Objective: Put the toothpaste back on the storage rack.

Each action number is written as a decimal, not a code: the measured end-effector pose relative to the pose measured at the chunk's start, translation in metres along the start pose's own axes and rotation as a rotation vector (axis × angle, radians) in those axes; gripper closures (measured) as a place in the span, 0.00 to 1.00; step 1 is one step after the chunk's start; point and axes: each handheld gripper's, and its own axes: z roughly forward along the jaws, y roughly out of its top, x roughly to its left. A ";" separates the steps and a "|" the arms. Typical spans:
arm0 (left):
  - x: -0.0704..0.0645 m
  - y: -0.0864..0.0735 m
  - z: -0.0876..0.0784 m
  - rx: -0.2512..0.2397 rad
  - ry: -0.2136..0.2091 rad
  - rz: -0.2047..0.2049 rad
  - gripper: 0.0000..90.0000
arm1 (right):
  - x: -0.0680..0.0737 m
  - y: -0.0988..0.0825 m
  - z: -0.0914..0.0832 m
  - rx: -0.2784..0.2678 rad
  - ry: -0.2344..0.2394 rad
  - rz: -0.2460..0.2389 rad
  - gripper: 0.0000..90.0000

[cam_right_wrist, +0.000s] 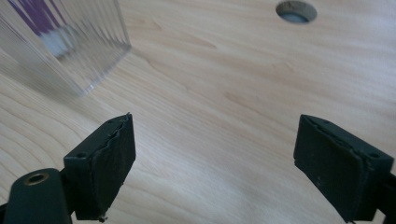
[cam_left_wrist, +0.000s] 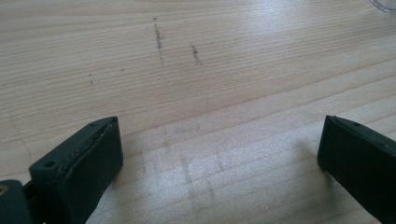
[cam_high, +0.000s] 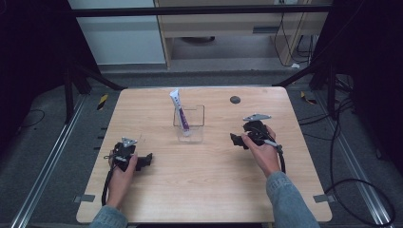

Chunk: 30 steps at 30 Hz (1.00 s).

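Note:
A clear plastic box [cam_high: 189, 124] stands on the middle of the wooden table [cam_high: 209, 175], and a white and purple tube [cam_high: 179, 110] leans upright in it, cap down. My left gripper [cam_high: 145, 160] rests low at the table's left, held by a hand, jaws wide apart over bare wood [cam_left_wrist: 219, 140]. On the right, the other hand holds my right gripper [cam_high: 236, 140], open too, pointing left toward the box. In the right gripper view [cam_right_wrist: 215, 154] the ribbed box wall [cam_right_wrist: 70, 46] stands at the upper left, with purple showing through it.
A round cable hole [cam_high: 235, 99] sits in the table's far right part, also seen as the cable hole [cam_right_wrist: 296, 11] in the right gripper view. Faint dark scuff marks [cam_left_wrist: 159, 37] cross the wood ahead of the left gripper. Black frame rails and cables surround the table.

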 end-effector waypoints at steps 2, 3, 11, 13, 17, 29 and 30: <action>0.000 0.000 0.000 0.000 0.000 0.000 0.00 | -0.006 -0.008 0.002 0.024 -0.009 0.007 0.13; 0.000 0.000 0.000 0.000 0.000 0.000 0.00 | -0.008 -0.012 0.003 0.032 -0.022 0.017 0.14; 0.000 0.000 0.000 0.000 0.000 0.000 0.00 | -0.035 -0.038 0.007 0.061 -0.064 0.104 0.14; 0.000 0.000 0.000 0.000 0.000 0.000 0.00 | -0.041 -0.041 0.007 0.065 -0.074 0.123 0.14; 0.000 0.000 0.000 0.000 0.000 0.000 0.00 | -0.050 -0.044 0.006 0.046 -0.094 0.156 0.15; 0.000 0.000 0.000 0.000 0.000 0.000 0.00 | -0.062 -0.055 0.012 0.038 -0.163 0.209 0.17; 0.000 0.000 0.000 0.000 0.000 0.000 0.00 | -0.062 -0.055 0.012 0.034 -0.163 0.211 0.17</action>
